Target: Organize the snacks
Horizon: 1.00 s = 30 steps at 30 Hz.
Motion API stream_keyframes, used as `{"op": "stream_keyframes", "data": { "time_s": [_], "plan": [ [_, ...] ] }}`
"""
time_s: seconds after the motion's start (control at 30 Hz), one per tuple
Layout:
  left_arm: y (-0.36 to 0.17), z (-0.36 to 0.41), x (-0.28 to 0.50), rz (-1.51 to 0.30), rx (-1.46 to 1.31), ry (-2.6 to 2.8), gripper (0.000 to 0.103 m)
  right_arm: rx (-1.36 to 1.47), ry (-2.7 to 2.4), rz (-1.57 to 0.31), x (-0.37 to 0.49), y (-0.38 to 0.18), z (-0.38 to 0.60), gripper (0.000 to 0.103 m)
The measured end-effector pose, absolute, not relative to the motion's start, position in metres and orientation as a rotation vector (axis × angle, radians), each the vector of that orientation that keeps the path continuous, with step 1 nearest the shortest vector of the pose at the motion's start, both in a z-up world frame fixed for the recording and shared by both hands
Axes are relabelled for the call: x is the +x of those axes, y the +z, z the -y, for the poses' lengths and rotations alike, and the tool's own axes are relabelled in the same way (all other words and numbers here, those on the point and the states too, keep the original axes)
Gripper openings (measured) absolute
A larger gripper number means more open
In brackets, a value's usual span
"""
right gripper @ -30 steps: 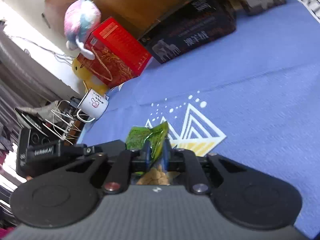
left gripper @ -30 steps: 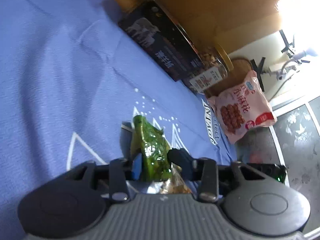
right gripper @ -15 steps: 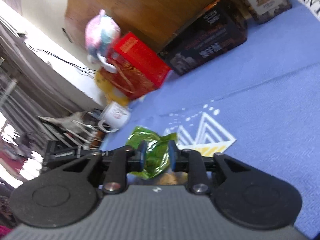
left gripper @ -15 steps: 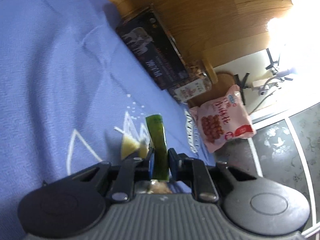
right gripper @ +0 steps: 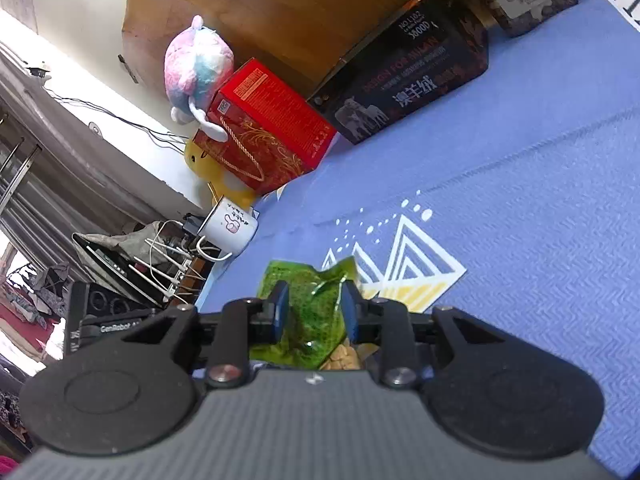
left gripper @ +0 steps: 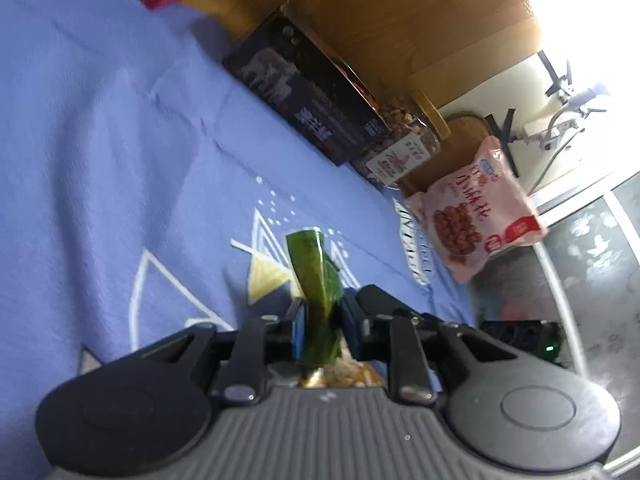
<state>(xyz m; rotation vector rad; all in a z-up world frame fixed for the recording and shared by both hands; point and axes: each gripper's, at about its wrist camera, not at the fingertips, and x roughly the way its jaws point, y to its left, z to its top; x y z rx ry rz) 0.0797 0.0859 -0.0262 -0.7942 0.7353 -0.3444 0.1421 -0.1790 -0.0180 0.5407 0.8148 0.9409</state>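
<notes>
Between Both Tongs: One Green Packet

Between the fingers of the left gripper (left gripper: pixel 320 316) stood the green snack packet (left gripper: pixel 316 280), long axis running forward and up from the jaws, edge-on, pads parting yet still seemingly touching its sides. Likewise lay between the right gripper (right gripper: pixel 314 308), jaws opening, pads clear of the crinkled film. Hung just above the blue cloth (left gripper: pixel 120 160). Nearer hold judged the left's. Well ahead, past the tongs: pink snack bag (left gripper: pixel 476 216), nut jar (left gripper: pixel 404 144), black box (left gripper: pixel 304 92).

A blue cloth (right gripper: pixel 540 160) with white triangle prints covers the surface. Behind it stands a wooden panel (left gripper: pixel 400 20); beside that, a pale wall (right gripper: pixel 72 8) and glaring light (left gripper: pixel 592 0).
</notes>
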Motion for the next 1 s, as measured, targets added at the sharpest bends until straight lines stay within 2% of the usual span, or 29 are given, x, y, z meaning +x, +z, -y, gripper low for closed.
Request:
{"op": "stream_keyframes", "data": {
  "time_s": [0.07,0.13,0.3,0.5,0.7,0.77,0.8,0.83,1.0],
  "plan": [
    [-0.02,-0.085,0.074,-0.736,-0.704,-0.236,0.031,0.53,0.928,-0.807,0.141,-0.017,0.179,0.037],
    [-0.015,-0.085,0.068,-0.736,-0.63,-0.17,0.031,0.515,0.909,-0.817,0.141,-0.016,0.181,0.036],
    [-0.009,-0.093,0.042,-0.727,-0.633,-0.223,0.034,0.386,0.835,-0.839,0.118,-0.006,0.206,0.035],
    [-0.02,-0.065,0.04,-0.8,-0.65,-0.38,0.038,0.551,0.835,-0.919,0.098,-0.018,0.249,0.032],
    [-0.028,-0.051,0.042,-0.791,-0.668,-0.424,0.038,0.638,0.938,-0.987,0.084,-0.024,0.221,0.034],
    [-0.03,-0.056,0.04,-0.795,-0.694,-0.431,0.038,0.636,0.94,-0.975,0.08,-0.025,0.212,0.027],
    [-0.032,-0.059,0.039,-0.799,-0.716,-0.434,0.038,0.624,0.924,-0.969,0.079,-0.025,0.209,0.017],
    [-0.034,-0.063,0.039,-0.801,-0.735,-0.435,0.038,0.617,0.917,-0.969,0.079,-0.026,0.208,0.013],
    [-0.035,-0.085,0.033,-0.779,-0.836,-0.447,0.056,0.742,0.944,-0.976,0.081,-0.029,0.221,0.013]
  ]
}}
